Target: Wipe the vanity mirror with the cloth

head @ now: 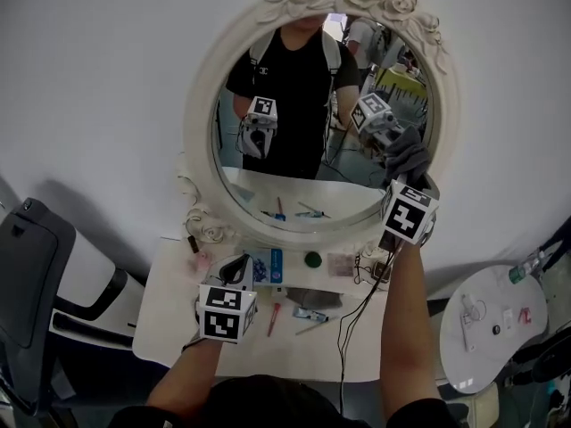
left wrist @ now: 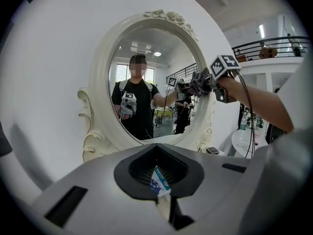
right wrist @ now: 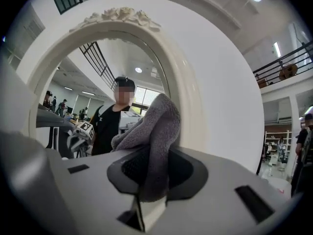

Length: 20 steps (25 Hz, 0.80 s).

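In the head view, the grey cloth is clamped in the right gripper and appears to be pressed against the lower right of the glass of the vanity mirror, just inside the frame. The unwiped glass is judged to lie leftward and upward from it. The oval stands upright at the rear edge of the table, long axis vertical, facing the person. The left gripper is held low over the table's front left, well apart from the glass, jaws closed together on nothing; a blue-and-white packet is merely seen beyond them.
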Motion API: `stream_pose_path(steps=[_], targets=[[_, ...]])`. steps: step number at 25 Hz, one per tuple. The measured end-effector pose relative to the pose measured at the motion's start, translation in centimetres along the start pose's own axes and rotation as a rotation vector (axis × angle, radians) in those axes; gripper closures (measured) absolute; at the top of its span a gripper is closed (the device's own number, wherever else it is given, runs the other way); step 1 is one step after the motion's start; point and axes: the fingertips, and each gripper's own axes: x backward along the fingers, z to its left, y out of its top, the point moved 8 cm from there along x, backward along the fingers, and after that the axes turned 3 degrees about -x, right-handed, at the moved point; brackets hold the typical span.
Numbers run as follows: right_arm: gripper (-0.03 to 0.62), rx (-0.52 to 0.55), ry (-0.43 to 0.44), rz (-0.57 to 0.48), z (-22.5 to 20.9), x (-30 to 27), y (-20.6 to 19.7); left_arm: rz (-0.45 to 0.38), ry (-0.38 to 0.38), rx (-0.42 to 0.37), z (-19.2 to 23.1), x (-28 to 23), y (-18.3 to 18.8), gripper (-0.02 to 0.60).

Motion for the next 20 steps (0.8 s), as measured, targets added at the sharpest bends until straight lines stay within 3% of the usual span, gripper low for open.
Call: stream_pose_path(steps=[3, 9, 13, 20], targets=[[0.511, 0.008, 0.007, 0.059, 0.0, -0.1, -2.7, 0.005, -0.012, -0.009, -0.4, -0.1, 0.0, 0.581], [0.513, 0.011, 0.040, 0.036, 2.1, 0.5, -3.6, 0.022, 0.012, -0.005, 0.1, 0.2, -0.5, 0.581], [0.514, 0.051, 0.108, 0.012, 6.4, 1.6, -3.2, 0.027, 0.036, 0.001, 0.6, 0.7, -0.8, 0.581], [0.514, 0.060, 0.312, -0.011, 16.4, 3.9, -1.5, 0.024, 0.108, 0.034, 2.5, 2.8, -1.4, 0.581]])
